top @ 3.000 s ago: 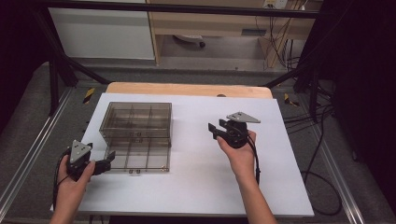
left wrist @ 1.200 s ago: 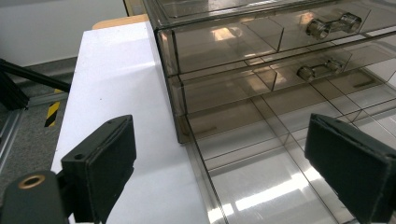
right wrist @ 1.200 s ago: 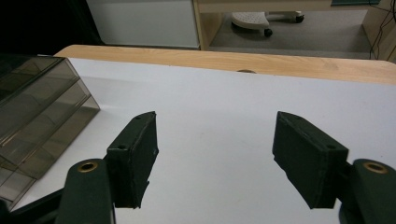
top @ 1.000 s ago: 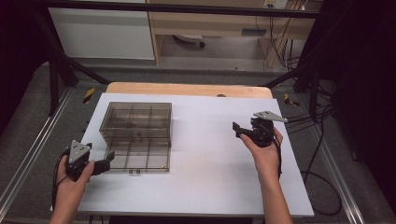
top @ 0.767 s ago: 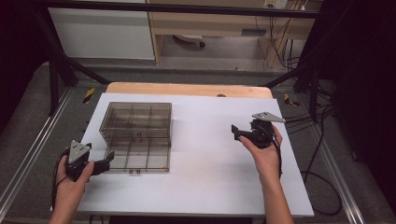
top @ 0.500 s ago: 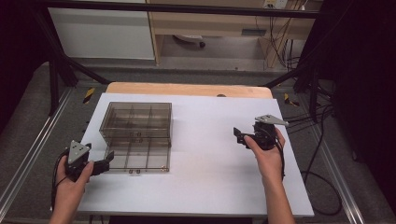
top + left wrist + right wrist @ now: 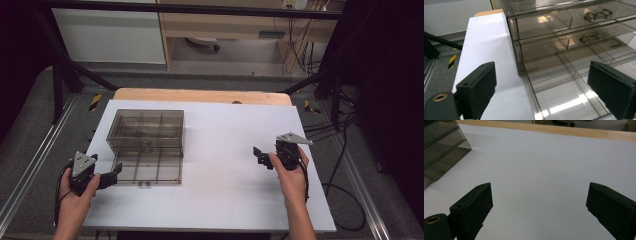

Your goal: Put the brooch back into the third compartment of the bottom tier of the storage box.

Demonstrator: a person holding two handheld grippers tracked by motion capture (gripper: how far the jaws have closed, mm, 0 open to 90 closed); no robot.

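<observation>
A smoky clear drawer box [image 7: 145, 131] stands on the left of the white tabletop [image 7: 225, 200]. Its lowest drawer [image 7: 147, 172] is pulled out toward me. My left gripper [image 7: 116, 174] is open at that drawer's front left corner. In the left gripper view its pads [image 7: 480, 87] straddle the drawer's side wall [image 7: 530, 90] without touching it, below two metal handles [image 7: 596, 16]. My right gripper [image 7: 260, 157] hovers open over bare table on the right. Its jaws have just been opening, with nothing between them [image 7: 540, 192]. The box's corner [image 7: 439, 147] lies off to its left.
A wooden strip [image 7: 200, 95] runs along the table's far edge. Metal rails [image 7: 30, 155] flank the table. Cables [image 7: 345, 165] trail on the floor to the right. The drawer box is the one object standing on the white surface.
My right hand has shifted right and then sunk a little toward the near edge. Its jaws look wider. The left hand and the drawer box have stayed put.
</observation>
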